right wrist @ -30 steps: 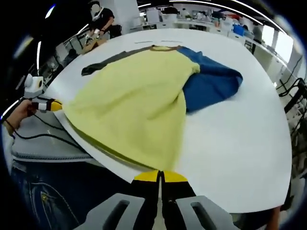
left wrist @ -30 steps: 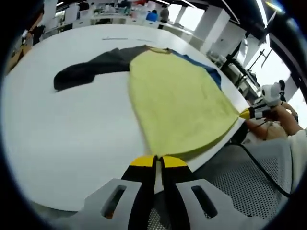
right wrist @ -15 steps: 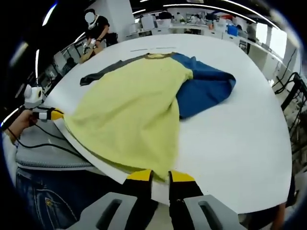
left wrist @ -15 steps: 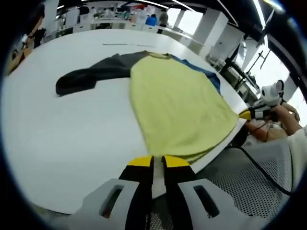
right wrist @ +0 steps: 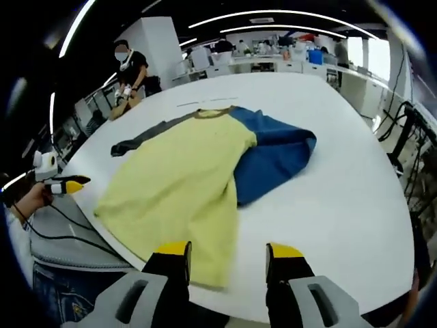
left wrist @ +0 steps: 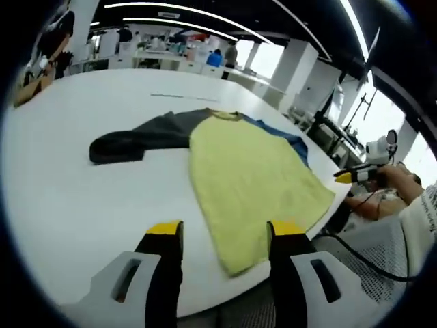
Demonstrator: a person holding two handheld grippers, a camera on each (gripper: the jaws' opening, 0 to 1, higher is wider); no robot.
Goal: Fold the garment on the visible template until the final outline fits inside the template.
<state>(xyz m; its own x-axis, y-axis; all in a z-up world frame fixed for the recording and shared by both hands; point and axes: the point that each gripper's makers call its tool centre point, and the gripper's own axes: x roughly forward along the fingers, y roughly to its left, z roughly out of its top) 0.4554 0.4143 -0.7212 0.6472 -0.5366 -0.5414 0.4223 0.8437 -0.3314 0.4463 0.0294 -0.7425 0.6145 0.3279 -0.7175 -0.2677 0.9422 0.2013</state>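
In the left gripper view, the left gripper stood at the near edge of the white desk, its yellow-tipped fingers spread wide apart and holding nothing. Between them lay the near hem corner of the shirt, just beside the right finger and close to the desk's edge. The shirt's yellow body ran away from the gripper toward the desk's middle, lying flat, with a dark grey sleeve stretched out from its far end and a blue sleeve showing as a thin strip along its other side. Off that side of the desk, the right gripper was held in a person's hand clear of the cloth; whether its fingers were apart could not be told from there. In the right gripper view, the right gripper also stood at the desk's near edge, fingers open and empty, with the shirt's hem just ahead of the left finger. The blue sleeve lay crumpled on the desk beside the yellow body, and the grey sleeve reached out at the far side. The left gripper showed off the desk's edge, in a hand, apart from the shirt. Beyond the desk's far edge a person stood among other desks.
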